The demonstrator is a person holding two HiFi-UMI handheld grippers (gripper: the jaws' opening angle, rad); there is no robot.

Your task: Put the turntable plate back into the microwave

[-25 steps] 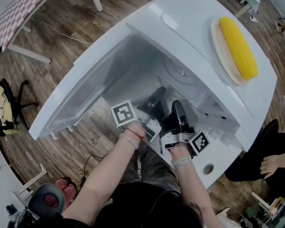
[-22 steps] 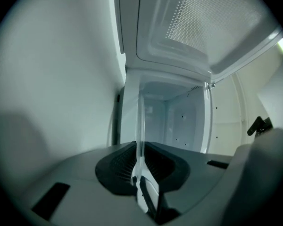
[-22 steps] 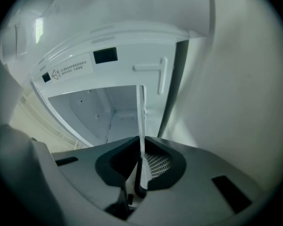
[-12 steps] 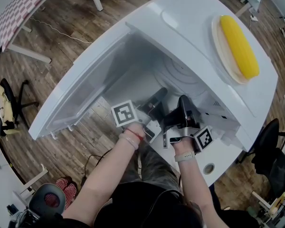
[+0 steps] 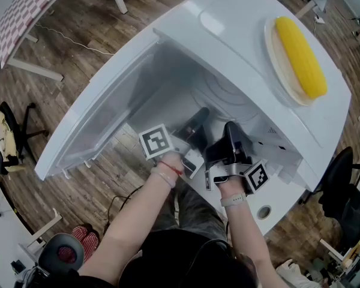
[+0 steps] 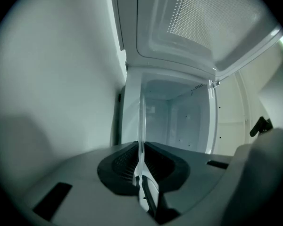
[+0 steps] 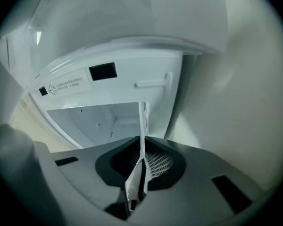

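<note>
The clear glass turntable plate [image 5: 228, 95] is at the mouth of the open white microwave [image 5: 228, 23], part of it inside the cavity. My left gripper [image 5: 198, 120] is shut on its near left rim and my right gripper [image 5: 230, 132] on its near right rim. In the left gripper view the plate [image 6: 142, 121] shows edge-on as a thin pale line running from the closed jaws of the left gripper [image 6: 141, 166] toward the cavity [image 6: 179, 119]. The right gripper view shows the plate [image 7: 143, 124] the same way, pinched in the right gripper [image 7: 142, 166].
A yellow corn cob [image 5: 297, 56] lies on a white dish [image 5: 275, 56] on top of the microwave. The microwave door [image 5: 99, 113] hangs open to the left. A white table leg [image 5: 33, 71] and a black chair [image 5: 15, 131] stand on the wooden floor.
My right gripper has shifted a little to the right and forward with the plate's rim. The left gripper has barely moved.
</note>
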